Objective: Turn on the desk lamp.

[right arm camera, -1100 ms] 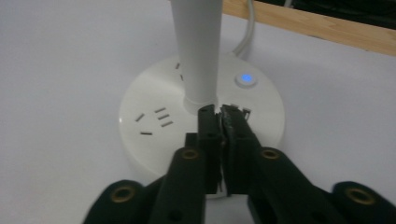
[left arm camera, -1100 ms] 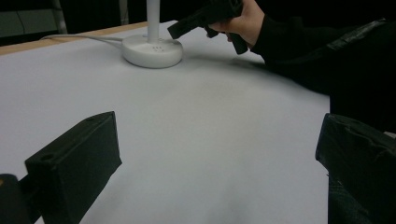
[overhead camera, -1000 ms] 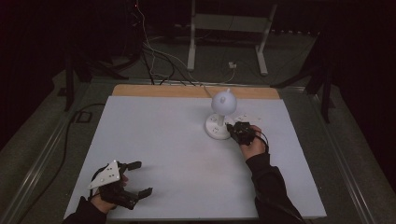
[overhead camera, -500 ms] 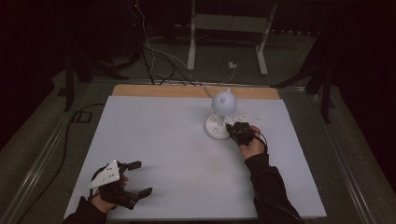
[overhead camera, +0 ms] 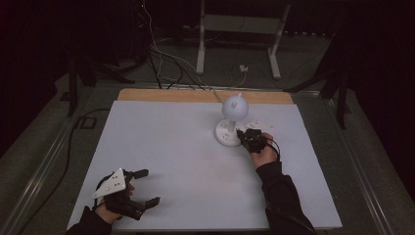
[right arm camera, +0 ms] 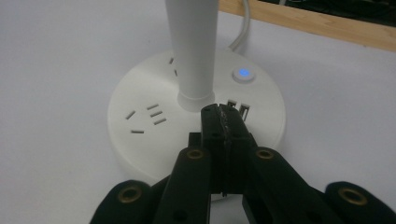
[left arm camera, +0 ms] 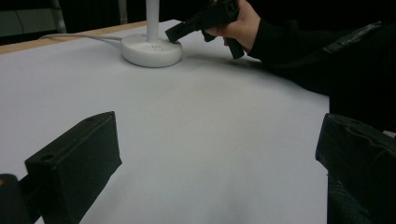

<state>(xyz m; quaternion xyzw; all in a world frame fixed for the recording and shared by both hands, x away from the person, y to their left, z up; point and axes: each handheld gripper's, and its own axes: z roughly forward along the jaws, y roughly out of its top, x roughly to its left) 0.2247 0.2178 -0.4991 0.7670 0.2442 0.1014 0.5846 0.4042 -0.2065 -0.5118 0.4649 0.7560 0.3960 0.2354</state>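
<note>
A white desk lamp stands at the table's back right, its round head (overhead camera: pixel 234 105) on a stem (right arm camera: pixel 194 46) above a round base (overhead camera: pixel 224 133). The base (right arm camera: pixel 140 107) carries socket slots, two USB ports (right arm camera: pixel 238 108) and a button (right arm camera: pixel 243 73) that glows blue. My right gripper (overhead camera: pixel 241 133) is shut with nothing in it, its tips (right arm camera: pixel 224 114) over the base just in front of the stem and beside the USB ports. My left gripper (overhead camera: pixel 148 187) rests open near the front left corner, with bare table between its jaws (left arm camera: pixel 217 163).
The lamp's white cable (left arm camera: pixel 79 37) runs off the back over a wooden strip (overhead camera: pixel 195 96). A small white card (overhead camera: pixel 259 125) lies right of the base. The white tabletop (overhead camera: pixel 186 156) is bare between the hands. Cables and a stand's legs (overhead camera: pixel 200 49) lie on the floor behind.
My right gripper has crept slightly left onto the lamp base. The left gripper has not moved.
</note>
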